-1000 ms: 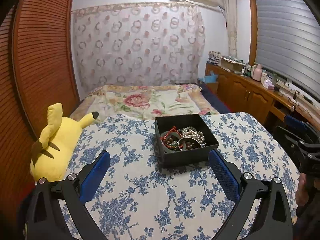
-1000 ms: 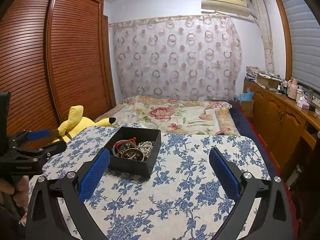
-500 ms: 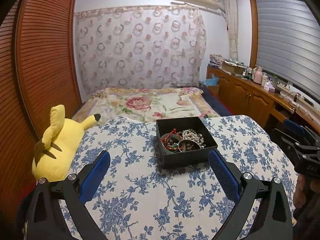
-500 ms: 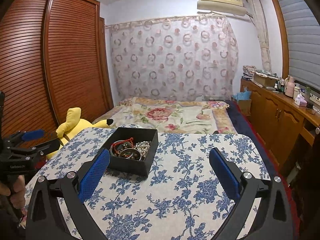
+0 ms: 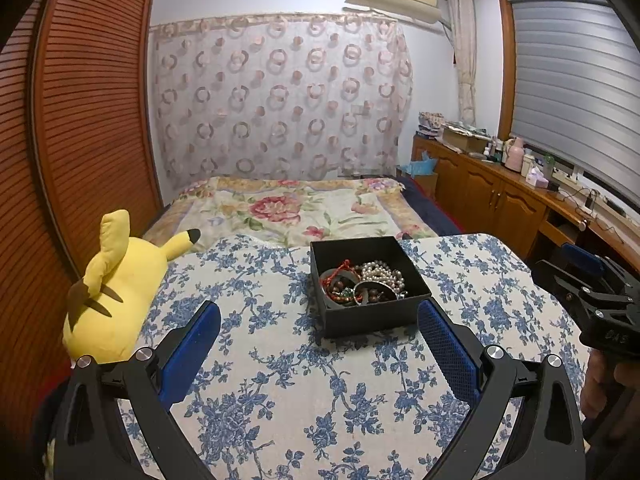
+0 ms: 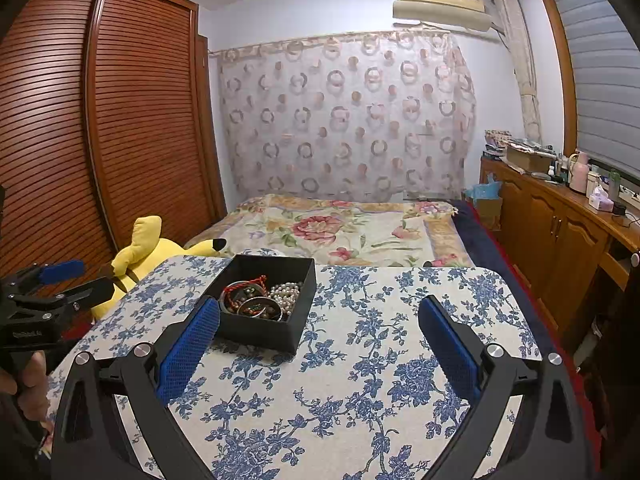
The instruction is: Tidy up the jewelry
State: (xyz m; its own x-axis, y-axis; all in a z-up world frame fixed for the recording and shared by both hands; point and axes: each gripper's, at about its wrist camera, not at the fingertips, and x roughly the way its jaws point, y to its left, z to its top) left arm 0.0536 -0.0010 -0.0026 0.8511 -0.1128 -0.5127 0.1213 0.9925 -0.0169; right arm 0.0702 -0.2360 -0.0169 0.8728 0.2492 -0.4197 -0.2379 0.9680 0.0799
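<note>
A black open box (image 5: 370, 318) sits on the blue-flowered tablecloth (image 5: 280, 380) and holds a tangle of jewelry (image 5: 362, 283): pearl strands, dark bead bracelets, a red cord and metal bangles. My left gripper (image 5: 319, 312) stands open just short of the box, nothing between its blue pads. In the right wrist view the same box (image 6: 264, 330) lies ahead and to the left, with the jewelry (image 6: 262, 296) inside. My right gripper (image 6: 319, 308) is open and empty, its left pad (image 6: 188, 350) close to the box's near left corner.
A yellow plush toy (image 5: 112, 288) lies at the table's left edge. Behind the table is a bed with a flowered cover (image 5: 304, 208). A wooden wardrobe (image 6: 100, 128) lines the left wall, wooden cabinets (image 6: 560, 232) with clutter the right. Each view shows the other gripper held by a hand.
Both cameras have tilted up a little and drawn slightly back, so the box sits lower in each view. Both grippers stay open. The box and jewelry have not moved.
</note>
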